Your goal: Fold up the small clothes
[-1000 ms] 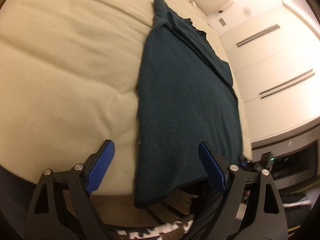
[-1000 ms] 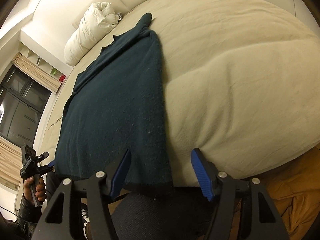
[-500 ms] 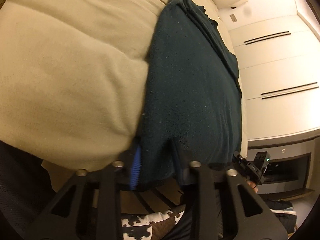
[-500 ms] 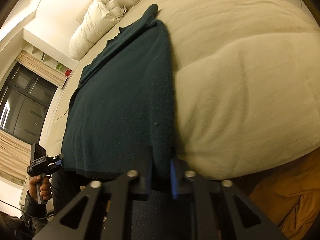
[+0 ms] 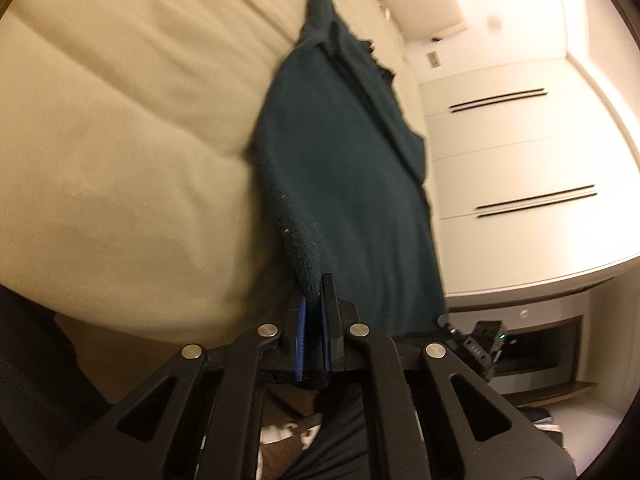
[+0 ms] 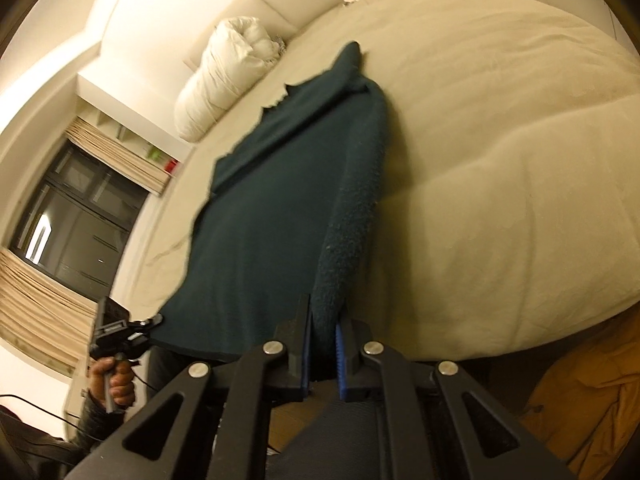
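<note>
A dark teal knitted garment lies lengthwise on a cream bed, its far end folded over near the headboard. My left gripper is shut on the garment's near left corner and lifts that edge off the bed. In the right wrist view the same garment runs away from me. My right gripper is shut on its near right corner, and that edge rises in a rolled ridge. The near hem hangs taut between the two grippers.
A rolled white duvet lies by the headboard at the far left. White wardrobe doors stand right of the bed. A dark window with beige blinds is on the left. An orange cloth lies by the bed's near right.
Both grippers went from open at the hem to shut on the garment's near corners. They have since lifted the corners, so the side edges rise off the bed.
</note>
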Action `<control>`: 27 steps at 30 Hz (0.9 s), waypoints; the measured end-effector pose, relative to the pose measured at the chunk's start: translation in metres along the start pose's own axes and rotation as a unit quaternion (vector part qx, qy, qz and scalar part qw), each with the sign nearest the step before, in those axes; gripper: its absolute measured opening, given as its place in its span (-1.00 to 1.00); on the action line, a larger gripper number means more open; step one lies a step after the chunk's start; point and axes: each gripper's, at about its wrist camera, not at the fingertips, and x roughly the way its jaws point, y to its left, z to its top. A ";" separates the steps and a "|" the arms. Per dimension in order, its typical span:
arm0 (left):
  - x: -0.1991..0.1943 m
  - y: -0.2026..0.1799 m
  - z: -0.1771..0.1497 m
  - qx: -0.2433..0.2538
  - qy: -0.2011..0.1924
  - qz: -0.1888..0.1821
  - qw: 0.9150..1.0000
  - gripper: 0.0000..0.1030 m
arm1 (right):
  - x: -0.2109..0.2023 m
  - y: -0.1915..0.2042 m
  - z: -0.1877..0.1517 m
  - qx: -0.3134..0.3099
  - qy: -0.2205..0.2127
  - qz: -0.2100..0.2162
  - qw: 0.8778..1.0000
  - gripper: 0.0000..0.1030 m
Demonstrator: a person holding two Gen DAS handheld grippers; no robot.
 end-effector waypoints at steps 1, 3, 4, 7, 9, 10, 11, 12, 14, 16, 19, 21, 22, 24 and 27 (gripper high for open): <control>-0.002 -0.004 0.002 -0.001 -0.005 -0.009 1.000 -0.91 | 0.000 0.003 0.002 0.001 -0.002 0.009 1.000 -0.79; -0.008 -0.012 0.007 -0.002 -0.013 -0.025 1.000 -0.91 | -0.001 0.009 0.007 0.005 -0.007 0.025 1.000 -0.79; -0.010 -0.017 0.011 -0.001 -0.017 -0.035 0.999 -0.91 | -0.002 0.011 0.011 0.007 -0.010 0.034 0.999 -0.79; -0.021 -0.027 0.022 -0.006 -0.032 -0.063 0.997 -0.91 | -0.004 0.020 0.022 0.012 -0.025 0.058 0.998 -0.79; -0.028 -0.034 0.033 -0.010 -0.044 -0.083 0.996 -0.91 | -0.004 0.025 0.032 0.015 -0.034 0.070 0.997 -0.79; -0.030 -0.037 0.039 -0.011 -0.048 -0.090 0.995 -0.91 | -0.005 0.027 0.036 0.018 -0.038 0.074 0.996 -0.79; -0.030 -0.041 0.045 -0.013 -0.052 -0.095 0.994 -0.91 | -0.004 0.029 0.042 0.023 -0.043 0.079 0.996 -0.79; -0.030 -0.043 0.050 -0.014 -0.055 -0.098 0.993 -0.91 | -0.003 0.030 0.049 0.029 -0.048 0.086 0.995 -0.79; -0.027 -0.048 0.063 -0.016 -0.060 -0.102 0.993 -0.91 | 0.001 0.034 0.064 0.037 -0.057 0.093 0.993 -0.79; -0.024 -0.055 0.080 -0.014 -0.066 -0.103 0.992 -0.91 | 0.008 0.040 0.079 0.036 -0.061 0.092 0.993 -0.79; -0.017 -0.068 0.111 -0.005 -0.076 -0.099 0.992 -0.91 | 0.020 0.047 0.107 0.039 -0.068 0.092 0.993 -0.79; -0.013 -0.074 0.129 -0.002 -0.081 -0.096 0.992 -0.91 | 0.028 0.050 0.125 0.040 -0.072 0.092 0.992 -0.79; -0.009 -0.078 0.141 -0.001 -0.082 -0.094 0.992 -0.91 | 0.032 0.050 0.134 0.042 -0.074 0.091 0.992 -0.79; 0.000 -0.083 0.162 0.000 -0.084 -0.092 0.992 -0.91 | 0.043 0.048 0.154 0.052 -0.078 0.093 0.991 -0.79; 0.013 -0.087 0.196 -0.003 -0.088 -0.089 0.992 -0.91 | 0.059 0.044 0.183 0.065 -0.085 0.090 0.990 -0.79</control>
